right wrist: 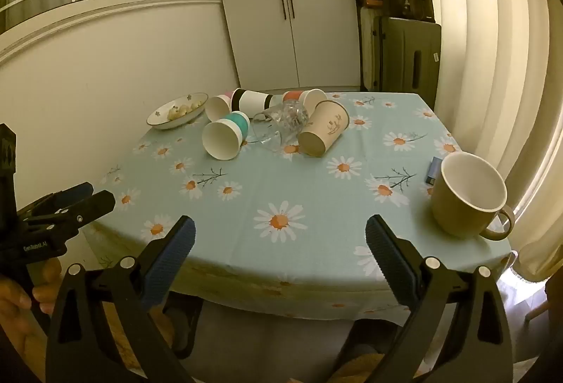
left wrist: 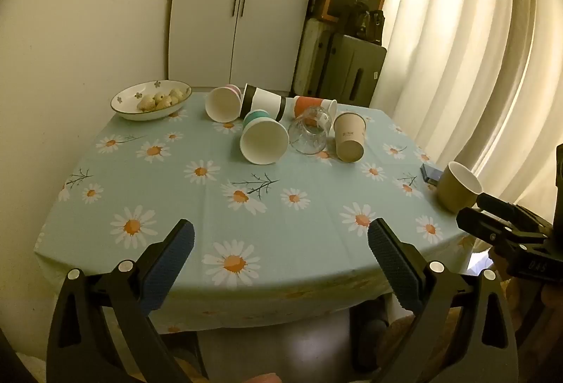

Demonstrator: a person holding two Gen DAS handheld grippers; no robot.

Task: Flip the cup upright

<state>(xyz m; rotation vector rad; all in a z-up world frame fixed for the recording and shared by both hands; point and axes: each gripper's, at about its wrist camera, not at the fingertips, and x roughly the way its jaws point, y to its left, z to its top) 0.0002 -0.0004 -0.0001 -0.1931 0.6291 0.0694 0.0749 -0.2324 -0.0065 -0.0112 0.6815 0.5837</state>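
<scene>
Several cups lie on their sides at the far middle of the daisy tablecloth (left wrist: 267, 217): a teal-banded paper cup (left wrist: 263, 138) (right wrist: 225, 136), a clear glass (left wrist: 311, 131) (right wrist: 279, 124), a beige paper cup (left wrist: 349, 136) (right wrist: 323, 127), a pink-based cup (left wrist: 223, 103), a black-and-white cup (left wrist: 264, 99) (right wrist: 251, 99) and an orange-banded cup (left wrist: 313, 105). An olive mug (left wrist: 457, 187) (right wrist: 469, 194) stands upright at the near right. My left gripper (left wrist: 281, 242) is open and empty over the near edge. My right gripper (right wrist: 279, 242) is open and empty left of the mug.
A white bowl (left wrist: 151, 101) (right wrist: 177, 110) with small round foods sits at the far left. A small dark blue box (left wrist: 431, 173) (right wrist: 433, 170) lies beside the mug. A wall is on the left, curtains on the right, a cupboard and stacked boxes behind.
</scene>
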